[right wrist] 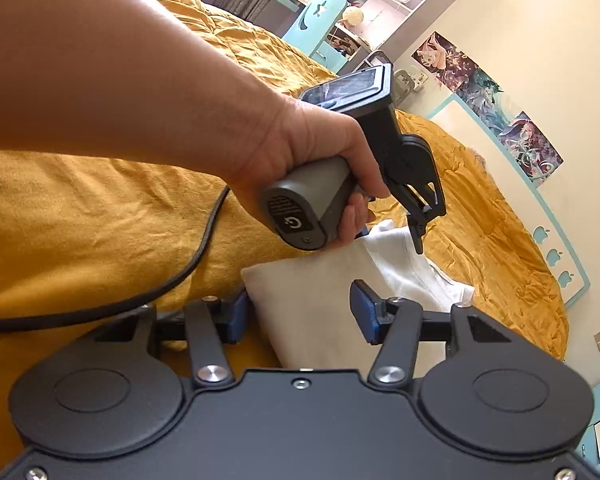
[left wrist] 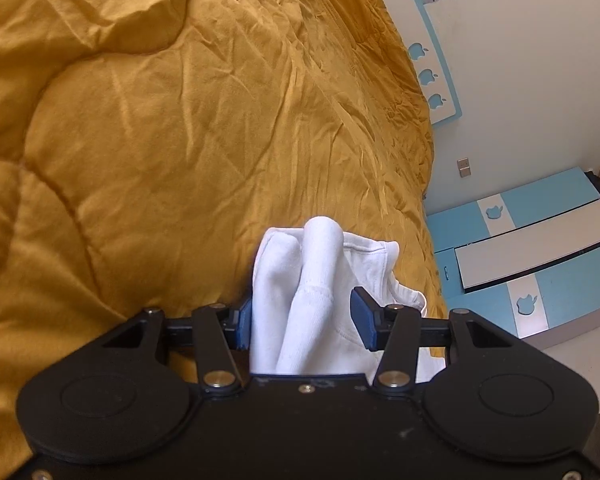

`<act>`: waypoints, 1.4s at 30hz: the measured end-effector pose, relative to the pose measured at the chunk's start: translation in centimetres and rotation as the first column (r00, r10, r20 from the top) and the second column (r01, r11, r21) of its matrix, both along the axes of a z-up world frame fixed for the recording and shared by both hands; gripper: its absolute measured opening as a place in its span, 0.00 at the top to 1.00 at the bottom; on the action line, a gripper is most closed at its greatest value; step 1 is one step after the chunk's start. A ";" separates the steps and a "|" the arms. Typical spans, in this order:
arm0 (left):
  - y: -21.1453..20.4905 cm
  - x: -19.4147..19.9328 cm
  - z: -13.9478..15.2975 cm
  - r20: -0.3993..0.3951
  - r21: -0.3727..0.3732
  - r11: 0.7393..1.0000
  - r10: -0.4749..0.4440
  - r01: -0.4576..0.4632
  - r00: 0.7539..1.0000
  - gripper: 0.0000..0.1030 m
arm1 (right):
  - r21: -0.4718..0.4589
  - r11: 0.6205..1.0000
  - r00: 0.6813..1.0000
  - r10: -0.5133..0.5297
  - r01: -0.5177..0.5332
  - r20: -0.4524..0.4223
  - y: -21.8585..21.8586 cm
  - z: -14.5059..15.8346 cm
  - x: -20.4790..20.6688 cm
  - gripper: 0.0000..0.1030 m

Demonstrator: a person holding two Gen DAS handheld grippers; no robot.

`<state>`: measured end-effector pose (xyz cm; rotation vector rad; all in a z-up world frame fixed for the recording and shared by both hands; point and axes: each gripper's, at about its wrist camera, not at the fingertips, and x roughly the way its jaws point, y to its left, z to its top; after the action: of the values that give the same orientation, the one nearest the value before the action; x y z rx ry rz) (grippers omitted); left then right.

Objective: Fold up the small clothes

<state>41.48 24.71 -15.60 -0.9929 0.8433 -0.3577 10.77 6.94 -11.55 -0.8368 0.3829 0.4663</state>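
Jaws apart on both: left gripper [left wrist: 302, 322] straddles bunched white garment [left wrist: 320, 280]; right gripper [right wrist: 298, 316] over it, on mustard quilt [left wrist: 180, 140].

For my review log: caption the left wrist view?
Open left gripper straddling bunched white garment on mustard-yellow quilted bedspread.

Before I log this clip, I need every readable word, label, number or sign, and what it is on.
No readable words or numbers.
Grey gripper handle: a power symbol only; the striped panel above it is too blurred.
Blue cabinet door: apple-shaped cut-outs, no text.
Wall posters: pictures, no legible lettering.
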 end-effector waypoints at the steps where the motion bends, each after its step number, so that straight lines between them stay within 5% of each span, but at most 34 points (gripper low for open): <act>1: -0.2 0.0 0.2 -0.004 0.007 1.000 -0.001 0.001 1.000 0.58 | 0.001 1.000 1.000 -0.001 0.001 0.000 -0.1 0.0 0.2 0.54; 3: -0.3 0.1 0.5 -0.016 0.014 1.000 0.002 -0.001 1.000 0.62 | 0.005 1.000 1.000 -0.003 0.003 0.006 -0.1 0.0 0.1 0.55; 5: -0.3 0.3 0.7 -0.044 0.014 1.000 0.005 -0.004 0.999 0.85 | 0.016 1.000 1.000 0.006 -0.006 -0.006 -0.1 -0.1 0.0 0.66; 6: -0.2 0.3 0.7 -0.055 0.002 1.000 0.009 -0.009 0.998 0.86 | 0.019 1.000 1.000 0.011 -0.011 -0.020 -0.2 -0.1 0.0 0.84; 7: -0.3 0.7 0.8 -0.062 -0.010 1.000 0.015 -0.015 0.998 0.88 | 0.021 1.000 1.000 0.004 -0.004 -0.022 -0.2 -0.1 0.0 0.89; 14: -2.4 0.9 4.8 0.001 0.006 1.000 0.031 -0.031 1.000 0.89 | 0.299 0.950 0.994 -0.056 0.083 -0.099 -5.1 3.7 0.6 0.94; 19: -7.2 1.7 9.1 0.072 0.048 0.999 -0.001 -0.002 0.997 0.89 | 0.551 0.812 0.979 -0.122 0.194 -0.164 -13.0 7.1 1.3 0.95; 24: -14.5 2.9 12.3 0.138 0.057 0.998 -0.036 0.028 0.990 0.89 | 0.647 0.713 0.960 -0.251 0.270 -0.124 -21.3 9.0 1.2 0.95; 28: -22.1 4.1 13.8 0.183 0.082 0.991 -0.116 0.102 0.976 0.89 | 0.721 0.592 0.922 -0.341 0.361 -0.182 -28.6 9.4 1.3 0.95; 34: -32.8 5.7 12.9 0.184 0.124 0.974 -0.210 0.189 0.960 0.89 | 0.775 0.420 0.858 -0.419 0.472 -0.297 -37.3 7.2 1.6 0.94; 42: -41.0 7.1 9.4 0.114 0.206 0.943 -0.290 0.263 0.950 0.89 | 0.779 0.260 0.776 -0.481 0.570 -0.408 -44.3 3.5 1.0 0.94</act>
<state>48.53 -16.32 -6.16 -0.6638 0.8711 -0.5726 11.74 -37.37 -8.07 0.3991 0.4100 -0.0021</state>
